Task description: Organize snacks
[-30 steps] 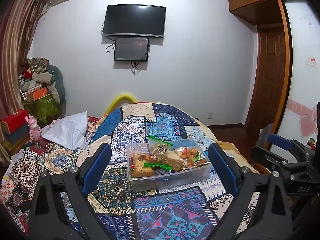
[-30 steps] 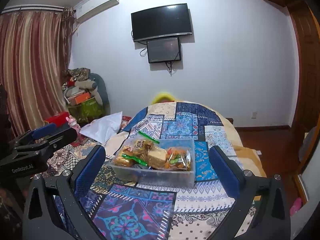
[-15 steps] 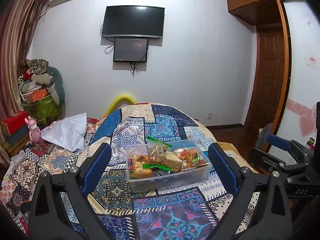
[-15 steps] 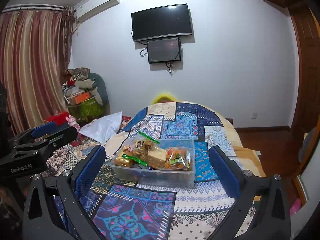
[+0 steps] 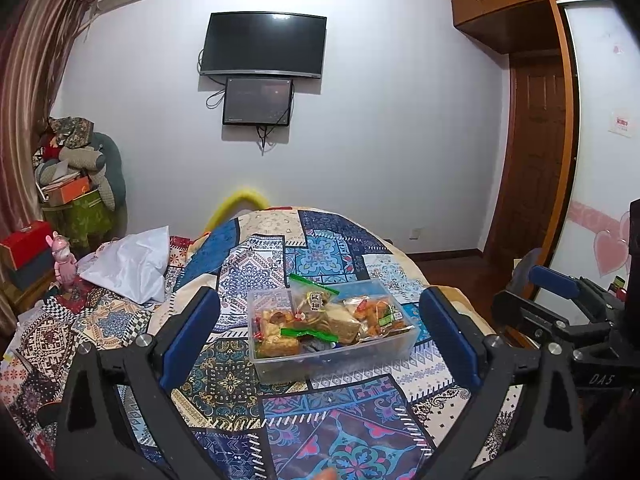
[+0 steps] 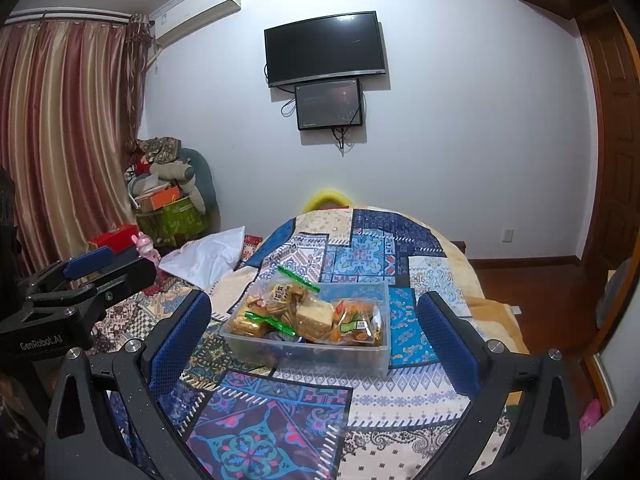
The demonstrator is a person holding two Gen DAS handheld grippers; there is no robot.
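White wall, mounted television, striped curtains, wooden door

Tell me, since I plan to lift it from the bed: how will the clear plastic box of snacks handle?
The clear plastic box looks thin-walled, so its sides may flex under the fingers. Its load is bagged snacks, probably light. It rests on a soft patterned quilt, so a push would likely drag or tip it rather than slide it.
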